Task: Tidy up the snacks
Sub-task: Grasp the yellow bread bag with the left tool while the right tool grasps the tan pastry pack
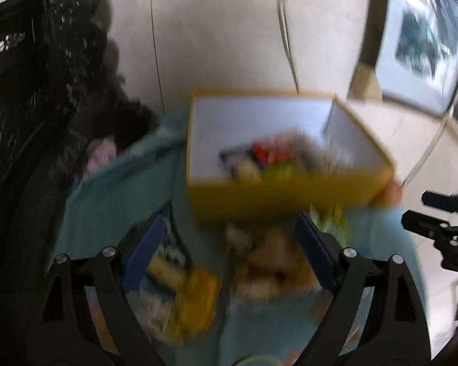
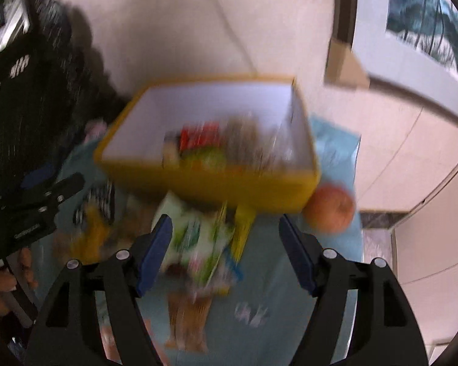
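Both views are motion-blurred. A yellow box (image 1: 278,195) with a white inside sits on a light blue cloth (image 1: 119,189) and holds several snack packets (image 1: 259,155). It also shows in the right wrist view (image 2: 210,183). My left gripper (image 1: 229,253) is open and empty above loose snacks, a yellow and dark packet (image 1: 180,280) and a brownish pack (image 1: 268,268). My right gripper (image 2: 226,250) is open and empty over a white and green packet (image 2: 198,241). The other gripper shows at the right edge of the left wrist view (image 1: 442,219) and at the left edge of the right wrist view (image 2: 39,207).
An orange fruit (image 2: 329,210) lies on the cloth by the box's right corner. A dark object (image 1: 30,91) fills the left side. A white cable (image 1: 287,39) runs down the pale wall behind the box. A framed picture (image 1: 424,39) leans at the right.
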Available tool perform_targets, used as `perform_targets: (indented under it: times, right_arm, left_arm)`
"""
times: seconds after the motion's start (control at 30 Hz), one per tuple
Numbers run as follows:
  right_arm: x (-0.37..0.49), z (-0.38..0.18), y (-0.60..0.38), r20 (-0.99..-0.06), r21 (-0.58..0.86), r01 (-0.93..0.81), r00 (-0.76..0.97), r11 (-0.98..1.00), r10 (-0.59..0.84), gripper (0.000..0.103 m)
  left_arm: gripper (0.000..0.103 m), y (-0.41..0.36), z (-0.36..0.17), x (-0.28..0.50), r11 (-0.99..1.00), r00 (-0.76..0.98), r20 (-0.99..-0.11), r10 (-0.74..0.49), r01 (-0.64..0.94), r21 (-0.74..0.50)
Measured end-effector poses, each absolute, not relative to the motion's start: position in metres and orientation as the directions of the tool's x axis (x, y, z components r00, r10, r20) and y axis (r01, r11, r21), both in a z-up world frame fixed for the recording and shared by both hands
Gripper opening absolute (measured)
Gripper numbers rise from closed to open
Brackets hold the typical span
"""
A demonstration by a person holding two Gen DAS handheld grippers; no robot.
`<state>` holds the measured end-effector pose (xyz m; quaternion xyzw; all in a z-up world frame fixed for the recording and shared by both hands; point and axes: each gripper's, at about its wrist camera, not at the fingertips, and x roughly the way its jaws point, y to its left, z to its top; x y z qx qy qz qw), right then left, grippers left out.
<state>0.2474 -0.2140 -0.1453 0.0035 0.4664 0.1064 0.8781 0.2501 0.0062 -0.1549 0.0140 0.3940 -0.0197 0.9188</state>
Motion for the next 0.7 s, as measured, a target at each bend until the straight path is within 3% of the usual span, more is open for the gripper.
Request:
perform_targets:
  times: [0.33, 0.63, 0.67, 0.7]
  right_arm:
    - [0.191, -0.229, -0.175, -0.913, 0.052, -0.24, 0.383, 0.969, 0.144, 0.073]
    - [0.187, -0.262, -0.156, -0.946, -0.016, -0.3, 0.313, 0.954, 0.083, 0.072]
    - [0.187, -0.268, -0.155, -0.954, -0.007, -0.312, 0.288, 0.95, 0.087, 0.061]
    - [0.187, -0.273, -0.155, -0.959, 0.007, -0.321, 0.266, 0.947, 0.097, 0.049]
  left_arm:
    - [0.089, 0.042, -0.226, 0.209, 0.996, 0.609, -0.791, 0.06, 0.018, 0.09]
    - [0.086, 0.044, -0.252, 0.233, 0.999, 0.566, -0.824, 0.008, 0.038, 0.036]
    - [0.073, 0.042, -0.255, 0.235, 0.998, 0.557, -0.831, 0.002, 0.05, 0.036]
    - [0.05, 0.04, -0.259, 0.237, 0.997, 0.549, -0.836, -0.009, 0.067, 0.034]
